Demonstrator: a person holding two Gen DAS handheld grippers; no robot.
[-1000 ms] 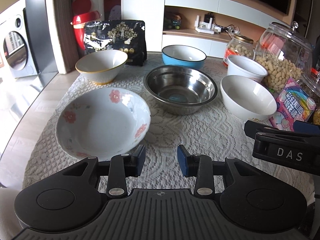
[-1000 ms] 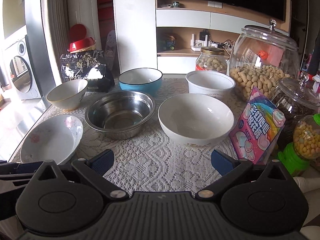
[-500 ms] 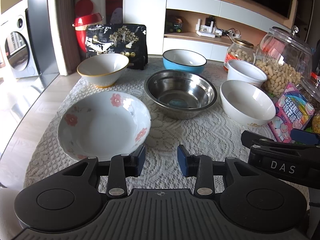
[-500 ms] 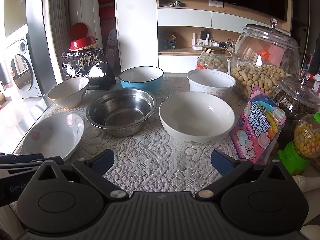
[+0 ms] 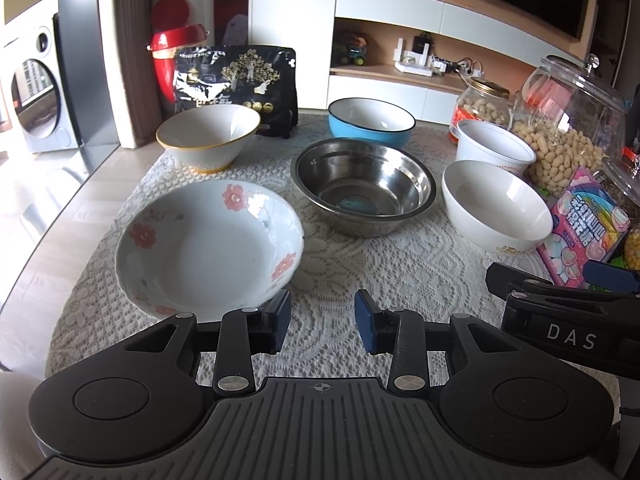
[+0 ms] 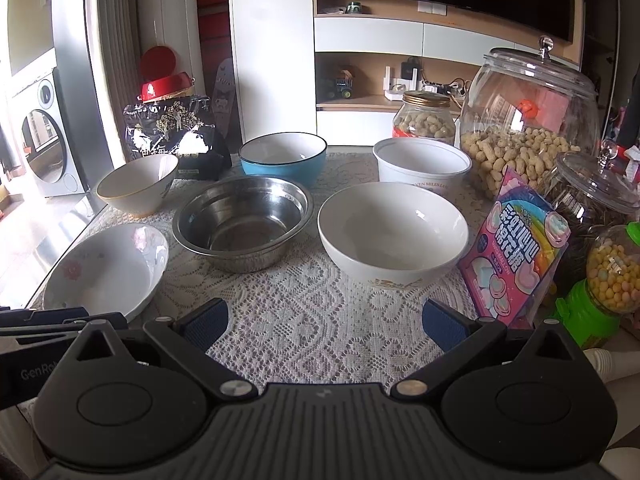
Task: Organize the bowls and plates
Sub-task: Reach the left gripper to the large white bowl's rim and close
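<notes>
Black plastic, both tools point down over the white lace tablecloth (image 5: pixel 400 264). The left gripper (image 5: pixel 322 317) has its jaws partly apart with nothing between them, close to the shallow white plate with pink flowers (image 5: pixel 208 246). The right gripper (image 6: pixel 325 325) stands wide and empty, before the plain white ceramic bowl (image 6: pixel 393 233). The round steel bowl (image 6: pixel 242 227) sits between these two dishes.
</notes>
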